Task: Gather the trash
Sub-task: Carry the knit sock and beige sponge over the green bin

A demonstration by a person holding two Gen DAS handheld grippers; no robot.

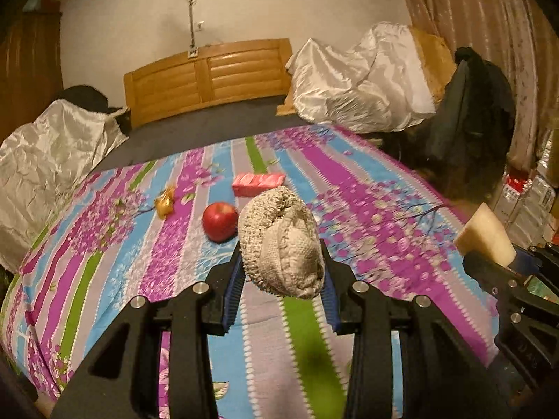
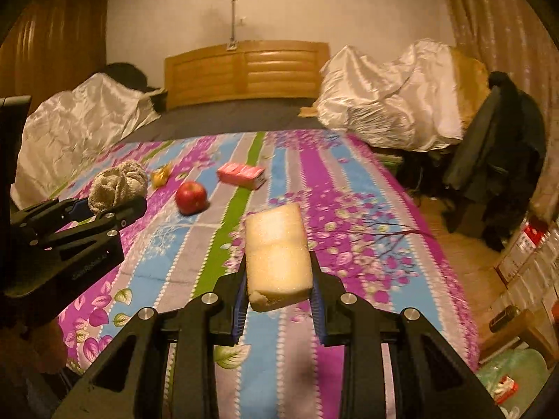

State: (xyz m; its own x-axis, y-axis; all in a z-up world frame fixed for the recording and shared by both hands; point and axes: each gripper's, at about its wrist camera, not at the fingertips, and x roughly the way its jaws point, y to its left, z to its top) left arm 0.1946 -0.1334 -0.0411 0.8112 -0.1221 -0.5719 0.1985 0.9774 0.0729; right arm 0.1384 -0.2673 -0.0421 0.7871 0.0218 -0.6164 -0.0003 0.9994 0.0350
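My left tongs (image 1: 281,274) pinch a beige knit wad (image 1: 281,244), blue pads pressed on both its sides, wad clear of the bed (image 1: 367,181). My right tongs (image 2: 279,288) pinch a pale foam block (image 2: 277,255), also lifted off the sheet; block stands on end between the pads, chipped at its lower corner. Both tongs point down at the striped floral sheet (image 2: 349,188). On the sheet ahead: red apple (image 1: 220,221), gold wrapper (image 1: 165,202) just left of it, pink pack (image 1: 258,184) behind it, none touching. In the right view the left tongs sit at the left edge with the wad, near the wrapper's side of the bed. Wooden headboard (image 1: 209,76) at the far end, white satin covers (image 1: 360,83) on both sides of it, dark jacket (image 1: 471,115) hanging on the right, curtain (image 1: 489,17) behind. Boxes (image 2: 527,255) stacked on the floor right of the bed.
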